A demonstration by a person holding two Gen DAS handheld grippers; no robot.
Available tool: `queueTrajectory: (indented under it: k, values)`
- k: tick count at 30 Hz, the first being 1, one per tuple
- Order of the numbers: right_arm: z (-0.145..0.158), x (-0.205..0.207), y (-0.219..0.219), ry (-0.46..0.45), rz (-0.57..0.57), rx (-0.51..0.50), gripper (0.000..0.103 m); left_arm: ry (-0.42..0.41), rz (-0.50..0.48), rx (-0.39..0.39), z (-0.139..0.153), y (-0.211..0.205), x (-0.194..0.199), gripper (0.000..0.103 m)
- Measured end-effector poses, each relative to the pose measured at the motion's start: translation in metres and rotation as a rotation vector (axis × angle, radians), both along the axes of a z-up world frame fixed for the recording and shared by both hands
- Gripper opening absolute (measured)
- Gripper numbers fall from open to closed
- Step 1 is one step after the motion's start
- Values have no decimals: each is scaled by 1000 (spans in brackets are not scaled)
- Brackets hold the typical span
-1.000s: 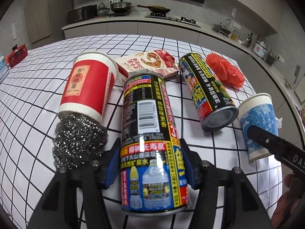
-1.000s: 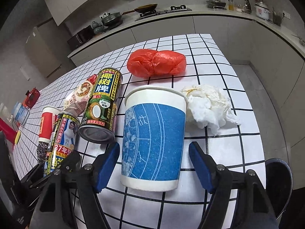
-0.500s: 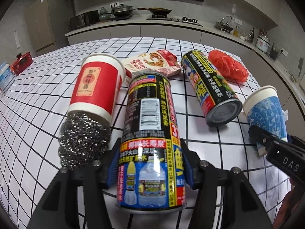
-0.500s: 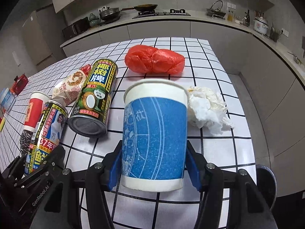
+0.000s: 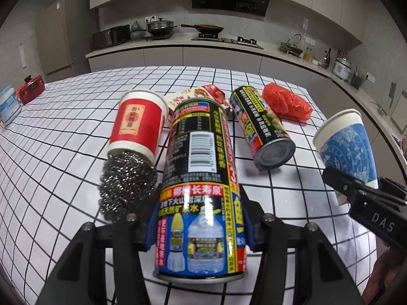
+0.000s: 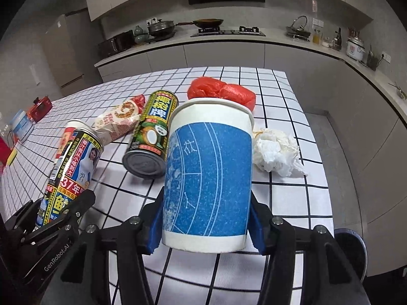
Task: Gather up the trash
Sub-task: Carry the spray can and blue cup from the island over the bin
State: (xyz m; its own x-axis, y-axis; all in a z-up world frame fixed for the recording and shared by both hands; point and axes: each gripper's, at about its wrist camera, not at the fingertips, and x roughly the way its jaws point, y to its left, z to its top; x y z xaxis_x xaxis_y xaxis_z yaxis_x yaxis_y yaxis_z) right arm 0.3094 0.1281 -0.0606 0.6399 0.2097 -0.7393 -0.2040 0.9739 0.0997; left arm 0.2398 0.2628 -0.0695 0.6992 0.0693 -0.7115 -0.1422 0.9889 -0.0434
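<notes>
My left gripper has its blue pads pressed on a black drink can, jaws still closing, and the can is tilted up off the white tiled table. My right gripper, jaws also closing, grips a blue paper cup at its base and holds it above the table. Lying on the table are a red paper cup, a steel wool ball, a second can, a snack packet, a red plastic bag and a crumpled tissue.
A red box and a white tub stand at the table's far left. The table ends just right of the tissue, with a dark round object on the floor beyond. A kitchen counter runs along the back.
Both grippers have closed in, the left on the can and the right on the blue cup. Both things have come up off the table and tilted.
</notes>
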Motion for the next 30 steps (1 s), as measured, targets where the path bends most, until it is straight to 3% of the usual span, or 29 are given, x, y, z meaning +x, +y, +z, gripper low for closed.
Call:
queueTrajectory:
  k: [11,30]
  values:
    - [34,-38,-47,-78,6,-1,58,-34,-9,5,15,-38,-25,54]
    - [43,-92,-191,-80,-79,7,58,-68,-107,8,31,-160,-56,54]
